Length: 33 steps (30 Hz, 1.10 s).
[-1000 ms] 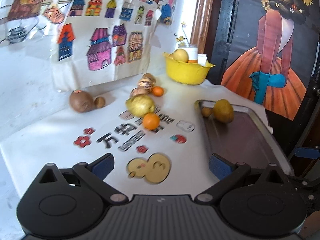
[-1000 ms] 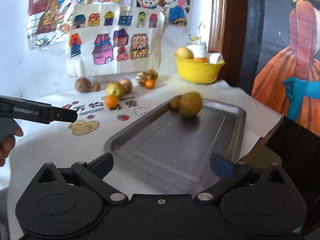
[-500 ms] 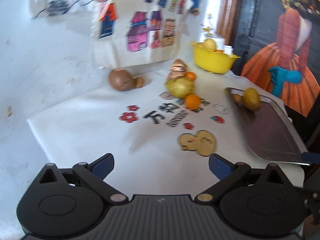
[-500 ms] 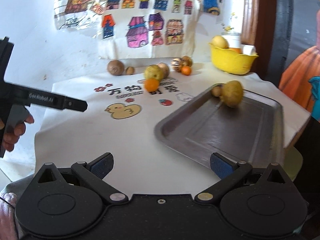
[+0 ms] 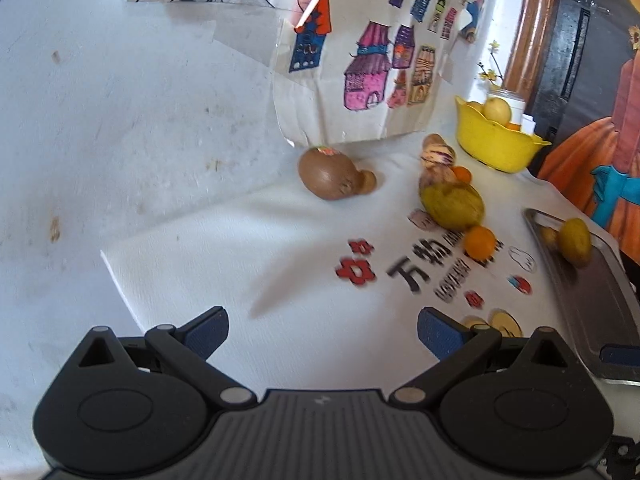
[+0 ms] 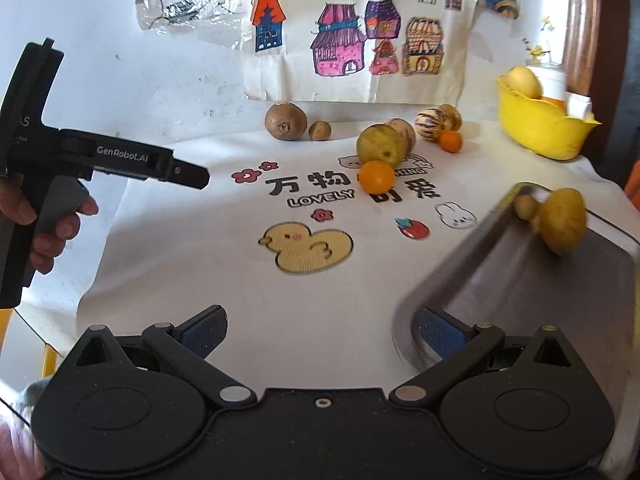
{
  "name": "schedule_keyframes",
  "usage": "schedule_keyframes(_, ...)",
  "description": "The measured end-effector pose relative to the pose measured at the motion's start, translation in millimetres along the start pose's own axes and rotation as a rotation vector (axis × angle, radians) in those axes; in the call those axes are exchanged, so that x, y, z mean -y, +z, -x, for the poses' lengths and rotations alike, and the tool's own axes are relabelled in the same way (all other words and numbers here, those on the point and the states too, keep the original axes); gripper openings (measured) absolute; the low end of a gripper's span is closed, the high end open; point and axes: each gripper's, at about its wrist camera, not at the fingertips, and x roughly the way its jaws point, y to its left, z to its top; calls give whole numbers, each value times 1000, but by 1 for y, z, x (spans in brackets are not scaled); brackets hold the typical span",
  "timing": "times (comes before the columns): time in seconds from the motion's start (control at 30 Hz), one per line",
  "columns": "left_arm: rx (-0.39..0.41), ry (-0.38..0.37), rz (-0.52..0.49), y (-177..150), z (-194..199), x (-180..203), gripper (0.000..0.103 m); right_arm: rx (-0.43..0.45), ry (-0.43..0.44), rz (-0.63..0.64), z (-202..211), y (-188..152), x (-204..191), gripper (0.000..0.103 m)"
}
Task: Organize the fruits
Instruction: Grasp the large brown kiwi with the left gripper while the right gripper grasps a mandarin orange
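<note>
Right wrist view, worktop (image 6: 224, 280): white cloth printed with a duck and lettering; loose fruit lies along its far side.
Tray (image 6: 520, 280): metal, on the right; it holds a yellow-brown fruit (image 6: 564, 220) and a small brown one (image 6: 526, 206) touching it at the far rim.
Yellow bowl (image 6: 540, 128): far right corner, some fruit already inside.
Fruit to sort: brown round fruit (image 5: 328, 174) with a small nut-like one (image 5: 366, 181) beside it near the wall; green-yellow fruit (image 5: 452, 206), orange (image 5: 480, 243), striped fruits (image 5: 436, 156) clustered mid-cloth.
Change: over the last second the left gripper (image 5: 322, 330) has swung left from the tray toward the brown fruit, so that looks like the next pick.
Left fingers: spread wide, holding nothing, well short of any fruit.
Right gripper (image 6: 320, 330): fingers spread wide, empty, right fingertip over the tray's near corner.
</note>
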Motion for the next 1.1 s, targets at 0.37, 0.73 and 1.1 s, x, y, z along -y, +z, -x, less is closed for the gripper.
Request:
schedule_keyframes(0.37, 56, 22, -1, 53, -49, -4, 103, -16, 0, -106, -57, 55, 21, 102)
schedule_keyframes(0.73, 52, 30, 29, 81, -103, 0, 103, 20, -30, -127, -102, 83, 31, 84)
schedule_keyframes(1.1, 42, 24, 116, 90, -127, 0, 101, 49, -55, -131, -116, 85, 35, 58)
